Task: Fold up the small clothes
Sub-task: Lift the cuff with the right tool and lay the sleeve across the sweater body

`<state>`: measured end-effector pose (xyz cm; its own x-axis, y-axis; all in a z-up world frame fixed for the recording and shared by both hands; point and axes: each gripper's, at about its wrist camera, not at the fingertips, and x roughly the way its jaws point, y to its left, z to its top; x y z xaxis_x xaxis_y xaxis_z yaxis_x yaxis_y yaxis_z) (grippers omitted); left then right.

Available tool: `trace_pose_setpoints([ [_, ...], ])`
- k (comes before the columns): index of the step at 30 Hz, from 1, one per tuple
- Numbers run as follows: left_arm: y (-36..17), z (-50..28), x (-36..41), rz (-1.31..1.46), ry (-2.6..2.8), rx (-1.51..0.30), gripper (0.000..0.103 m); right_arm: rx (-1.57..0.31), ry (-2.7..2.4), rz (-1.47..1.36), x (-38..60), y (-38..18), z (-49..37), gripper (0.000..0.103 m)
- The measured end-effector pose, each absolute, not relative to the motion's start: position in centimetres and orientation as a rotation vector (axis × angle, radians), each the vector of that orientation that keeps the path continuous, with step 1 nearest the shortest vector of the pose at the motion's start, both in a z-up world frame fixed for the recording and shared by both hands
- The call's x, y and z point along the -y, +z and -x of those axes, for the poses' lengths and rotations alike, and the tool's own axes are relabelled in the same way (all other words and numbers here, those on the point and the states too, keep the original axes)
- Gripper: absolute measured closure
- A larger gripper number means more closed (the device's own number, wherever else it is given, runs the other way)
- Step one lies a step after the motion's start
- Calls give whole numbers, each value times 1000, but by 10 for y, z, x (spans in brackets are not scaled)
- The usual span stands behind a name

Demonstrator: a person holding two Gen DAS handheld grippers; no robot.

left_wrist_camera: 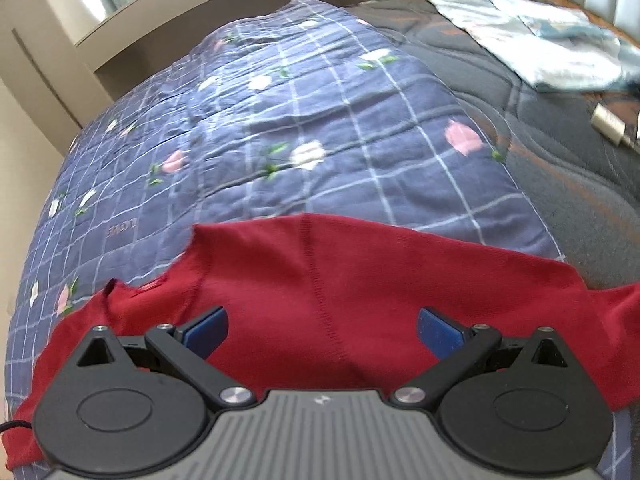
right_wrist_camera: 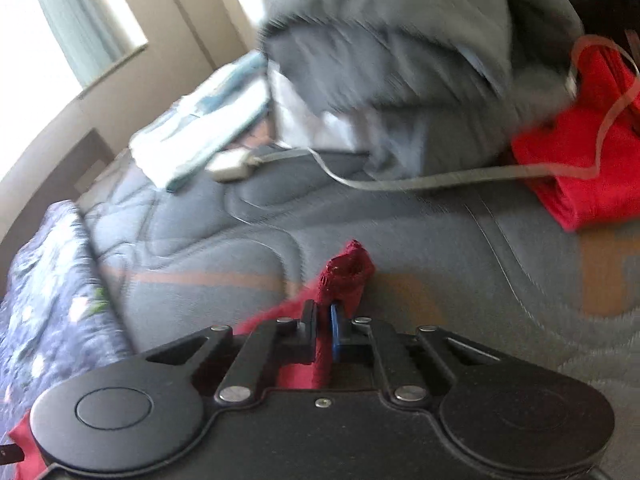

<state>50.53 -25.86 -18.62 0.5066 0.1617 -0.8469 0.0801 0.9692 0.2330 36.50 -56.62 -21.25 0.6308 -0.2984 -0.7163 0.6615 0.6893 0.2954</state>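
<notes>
Though pinched, red garment (right_wrist_camera: pixel 346 276) between right tongs (right_wrist_camera: pixel 325 332).

1. My left tongs (left_wrist_camera: pixel 322 330) are matt black plastic with blue pads (left_wrist_camera: pixel 208 332) and shiny metal pivot pins.
2. The red garment (left_wrist_camera: pixel 320 292) is fine knit cloth with a stitched seam.
3. The floral quilt (left_wrist_camera: pixel 280 128) is creased, quilted cotton-like cloth.
4. The grey mattress (right_wrist_camera: pixel 440 240) looks stitched, padded fabric.
</notes>
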Motion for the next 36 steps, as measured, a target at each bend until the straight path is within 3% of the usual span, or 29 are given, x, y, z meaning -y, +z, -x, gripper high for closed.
trace_pose_setpoints([
  [9, -119, -480, 141, 33, 26, -1024, 0, -540, -239, -479, 473, -114, -416, 96],
  [18, -65, -439, -7, 278, 95, -897, 0, -482, 221, -372, 293, -70, -475, 97],
  [24, -60, -410, -96, 391, 196, -843, 0, -574, 460, -289, 172, -91, -480, 97],
  [30, -81, -392, -157, 449, 254, -845, 0, -718, 592, -113, 70, -150, -451, 97],
  [36, -122, -383, -186, 491, 266, -878, 0, -796, 619, 0, 31, -200, -428, 96],
])
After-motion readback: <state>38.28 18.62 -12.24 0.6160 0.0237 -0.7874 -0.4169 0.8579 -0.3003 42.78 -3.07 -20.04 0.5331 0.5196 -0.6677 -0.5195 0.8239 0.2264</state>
